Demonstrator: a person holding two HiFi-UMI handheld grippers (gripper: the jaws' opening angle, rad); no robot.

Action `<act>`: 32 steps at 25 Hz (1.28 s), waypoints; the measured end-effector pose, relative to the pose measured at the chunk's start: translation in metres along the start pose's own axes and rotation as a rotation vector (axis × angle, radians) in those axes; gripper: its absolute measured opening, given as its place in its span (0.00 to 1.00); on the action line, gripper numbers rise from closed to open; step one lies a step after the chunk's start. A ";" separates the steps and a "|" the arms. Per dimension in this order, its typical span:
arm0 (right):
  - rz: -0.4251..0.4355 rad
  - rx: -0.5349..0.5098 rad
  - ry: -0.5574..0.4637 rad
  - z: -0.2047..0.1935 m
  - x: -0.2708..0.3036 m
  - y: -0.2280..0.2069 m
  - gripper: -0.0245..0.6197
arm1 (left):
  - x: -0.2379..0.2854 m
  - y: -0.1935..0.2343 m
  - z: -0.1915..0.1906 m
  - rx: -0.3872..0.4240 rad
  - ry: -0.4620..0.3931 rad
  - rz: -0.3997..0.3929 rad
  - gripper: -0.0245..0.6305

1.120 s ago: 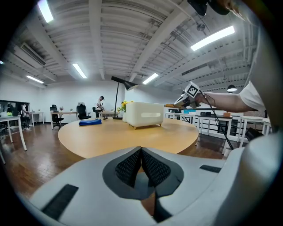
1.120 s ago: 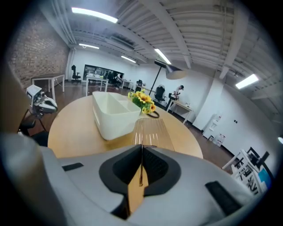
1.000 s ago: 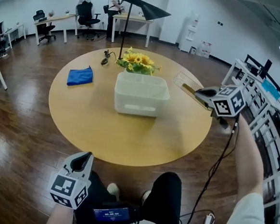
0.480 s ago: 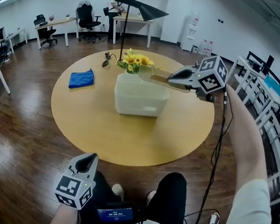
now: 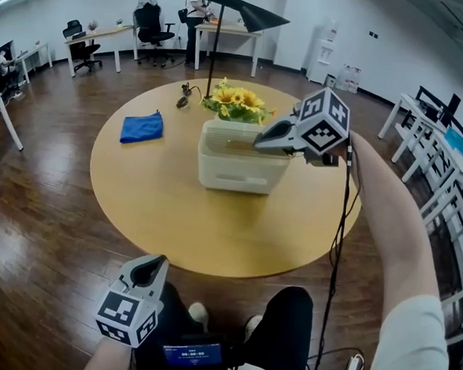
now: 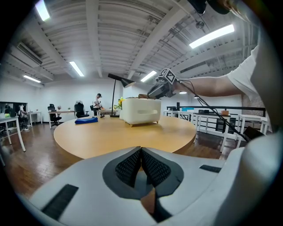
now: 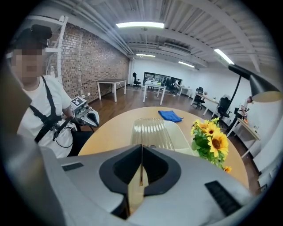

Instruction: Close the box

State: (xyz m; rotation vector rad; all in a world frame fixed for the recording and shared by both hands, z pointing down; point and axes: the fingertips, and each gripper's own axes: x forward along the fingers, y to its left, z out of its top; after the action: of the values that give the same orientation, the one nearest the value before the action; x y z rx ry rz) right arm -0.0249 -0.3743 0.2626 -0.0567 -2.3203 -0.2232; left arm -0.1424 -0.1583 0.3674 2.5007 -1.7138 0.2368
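Observation:
A white plastic box [image 5: 240, 171] stands near the middle of the round wooden table [image 5: 147, 197]. My right gripper [image 5: 260, 143] is shut on the edge of a clear ribbed lid [image 5: 233, 145], which lies flat just over the box's open top. In the right gripper view the lid [image 7: 152, 133] stretches out from the closed jaws above the box [image 7: 185, 140]. Whether the lid rests on the rim I cannot tell. My left gripper [image 5: 142, 270] hangs low off the table's near edge, by the person's lap, shut and empty [image 6: 141, 151].
A bunch of sunflowers [image 5: 239, 103] stands right behind the box, beside a black floor lamp [image 5: 249, 15]. A blue cloth [image 5: 142, 127] lies at the table's far left. Desks and office chairs line the room's far side.
The right gripper has carried the lid from the table's right edge leftwards to above the box. The left gripper has hardly moved.

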 end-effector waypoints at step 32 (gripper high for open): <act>0.087 0.067 -0.006 -0.001 0.015 0.009 0.06 | -0.001 0.001 -0.007 -0.010 0.005 -0.009 0.04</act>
State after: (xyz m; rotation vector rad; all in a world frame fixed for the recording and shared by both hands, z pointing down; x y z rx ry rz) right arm -0.0333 -0.3664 0.2753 -0.1252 -2.3233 -0.1016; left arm -0.1437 -0.1568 0.3737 2.4990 -1.6970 0.2331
